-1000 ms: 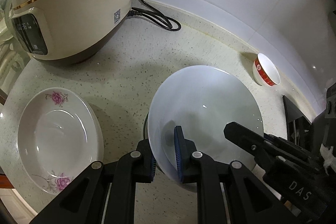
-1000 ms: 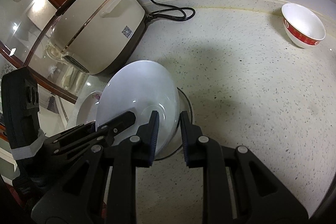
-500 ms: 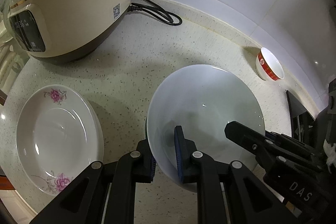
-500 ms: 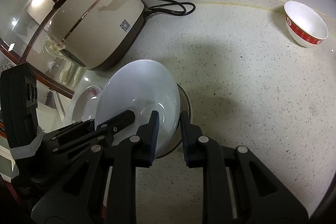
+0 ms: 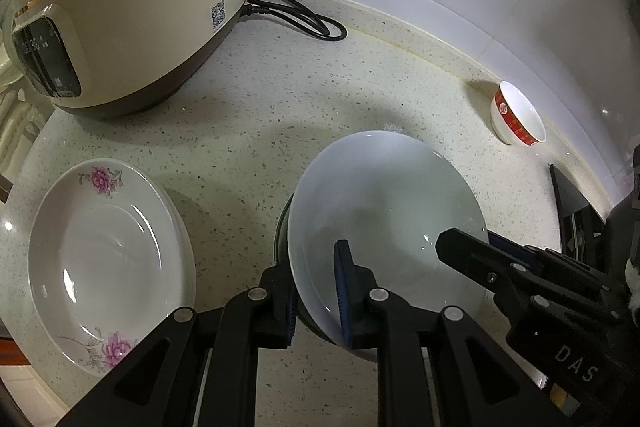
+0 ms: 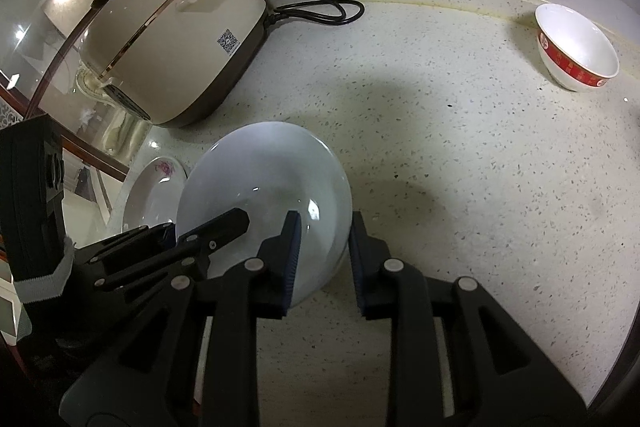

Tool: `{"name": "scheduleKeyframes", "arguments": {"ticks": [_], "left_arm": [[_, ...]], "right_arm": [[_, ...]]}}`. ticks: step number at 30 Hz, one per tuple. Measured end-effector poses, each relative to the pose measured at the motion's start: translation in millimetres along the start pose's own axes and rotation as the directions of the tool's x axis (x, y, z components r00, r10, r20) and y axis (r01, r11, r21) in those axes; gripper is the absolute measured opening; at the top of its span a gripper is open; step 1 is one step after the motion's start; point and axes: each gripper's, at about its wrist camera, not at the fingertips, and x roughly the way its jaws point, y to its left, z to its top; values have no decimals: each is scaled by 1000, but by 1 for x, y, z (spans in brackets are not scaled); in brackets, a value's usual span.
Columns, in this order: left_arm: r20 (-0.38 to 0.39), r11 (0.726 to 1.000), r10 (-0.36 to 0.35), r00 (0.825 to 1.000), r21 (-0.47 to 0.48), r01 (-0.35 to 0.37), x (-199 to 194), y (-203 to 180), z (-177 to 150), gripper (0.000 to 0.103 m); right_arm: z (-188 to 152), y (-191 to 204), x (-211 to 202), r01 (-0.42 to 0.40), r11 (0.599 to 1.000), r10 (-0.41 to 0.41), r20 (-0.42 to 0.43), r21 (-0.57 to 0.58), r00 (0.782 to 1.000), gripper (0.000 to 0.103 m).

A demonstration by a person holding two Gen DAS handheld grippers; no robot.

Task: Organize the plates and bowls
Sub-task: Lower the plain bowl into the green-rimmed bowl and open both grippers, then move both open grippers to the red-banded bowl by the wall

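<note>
A large plain white bowl (image 5: 384, 203) is held above the speckled counter (image 5: 256, 115) by both grippers. My left gripper (image 5: 316, 291) is shut on its near left rim. My right gripper (image 6: 322, 259) is shut on its right rim, and its finger also shows in the left wrist view (image 5: 472, 251). The bowl also shows in the right wrist view (image 6: 264, 183). A stack of white plates with pink flowers (image 5: 104, 247) lies to the left; its edge shows in the right wrist view (image 6: 154, 183). A small white bowl with a red band (image 5: 518, 113) stands at the back right, also in the right wrist view (image 6: 576, 47).
A cream rice cooker (image 5: 124, 11) stands at the back left with its black cord (image 5: 300, 15) coiled on the counter by the wall. A dark object (image 5: 568, 195) sits at the right edge. A glass cabinet (image 6: 36, 11) is beyond the counter's left edge.
Both grippers have lifted the white bowl a little; the dark ring under it no longer shows in the right wrist view. The counter objects look slightly farther away.
</note>
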Motion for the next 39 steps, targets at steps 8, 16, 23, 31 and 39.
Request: {"name": "scheduleKeyframes", "arguments": {"ticks": [8,16,23,31,39], "left_arm": [[23,999,16,1000,-29,-15,-10,4,2,19],[22,1000,19,1000,-3,-19,-9,-1,1,29],[99,959,193,976,190,-209,-9,-32,-5,45],[205,946,213,955,202,-255,-25,-32,0,60],[151,980,120,981,138,-141,-23,-24,6,66]], "right_arm": [[4,1,-14,-10,1000,9,64,11,998,57],[7,-11,-21,-12,997,5,96,71,995,62],[5,-13,-15,-15,997,10,69,70,998,63],[5,-18,-17,-12,995,5,76,94,997,63],[4,-27,-15,-24,991,16,62,129,998,66]]}}
